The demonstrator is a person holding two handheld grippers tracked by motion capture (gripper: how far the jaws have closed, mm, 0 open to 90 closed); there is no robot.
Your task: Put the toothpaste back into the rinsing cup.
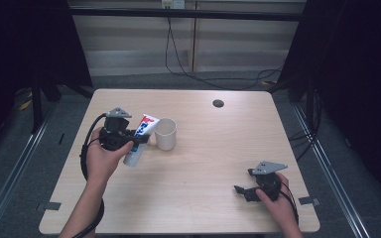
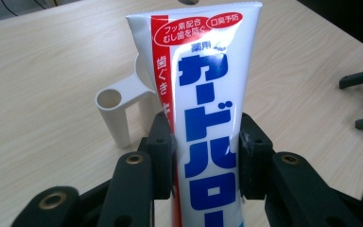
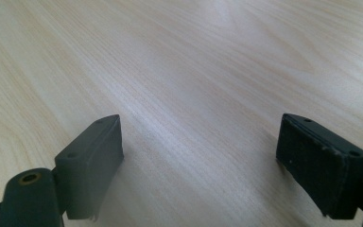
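High view, left-centre of frame: left hand (image 1: 103,157) comes up from the bottom edge, forearm angled inward, wrapped round the left claw (image 1: 135,141), which points toward frame right. Its jaws are clamped on a white toothpaste tube (image 1: 140,139) w/ red and blue print, held tilted, crimped end up toward the cup, cap end down-left. Tube sits just left of a white cup (image 1: 166,134) on the desk (image 1: 203,163); whether they touch can't be told.

Left claw view: tube (image 2: 208,109) runs up the centre between the two black pads (image 2: 162,153), squeezed on both sides; its lower end is cut off by the bottom edge. Cup (image 2: 123,111) is partly hidden behind the tube; only a side ring and part of the rim are visible.

High view, lower right: right hand (image 1: 278,201) rests low near the desk's edge, right claw (image 1: 244,191) pointing left, forearm cut off by the frame. Right claw view: jaws stand wide apart over bare wood, gripping nothing.
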